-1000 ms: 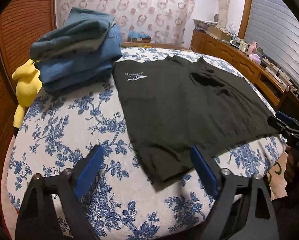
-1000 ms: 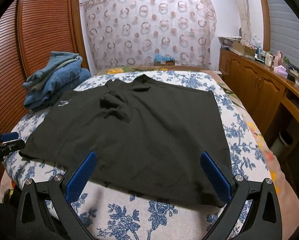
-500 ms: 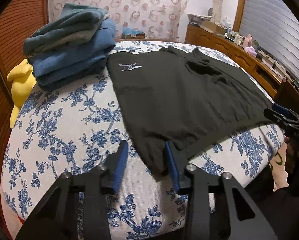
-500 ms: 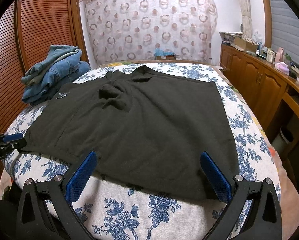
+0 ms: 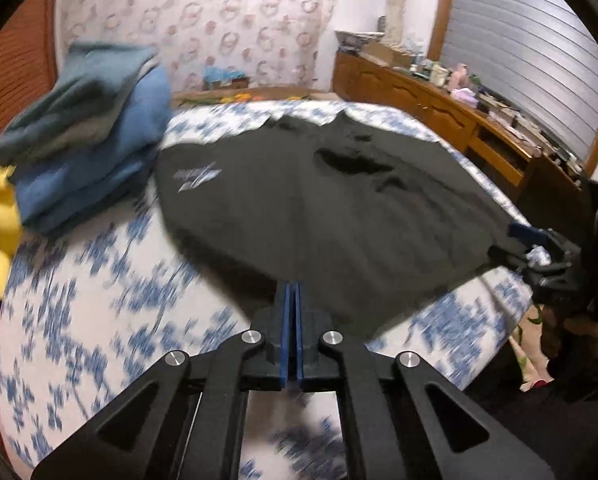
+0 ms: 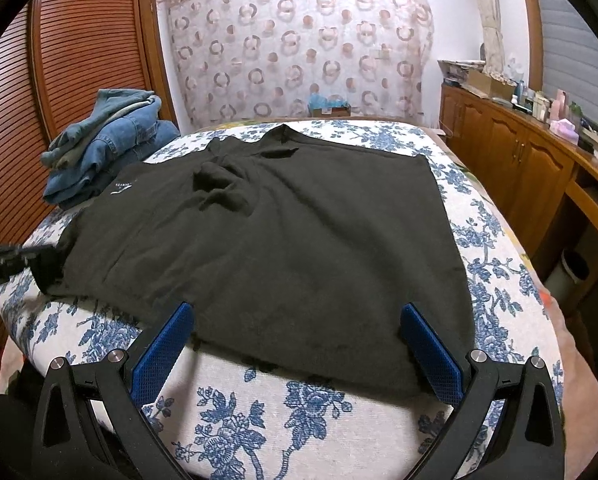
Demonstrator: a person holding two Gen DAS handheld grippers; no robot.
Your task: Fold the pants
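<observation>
My left gripper (image 5: pixel 292 292) has just closed and pinches the near hem of the black pants (image 6: pixel 259 240), which lie flat on the floral bed (image 6: pixel 291 412), while my right gripper (image 6: pixel 297 344) stands spread over that hem
</observation>
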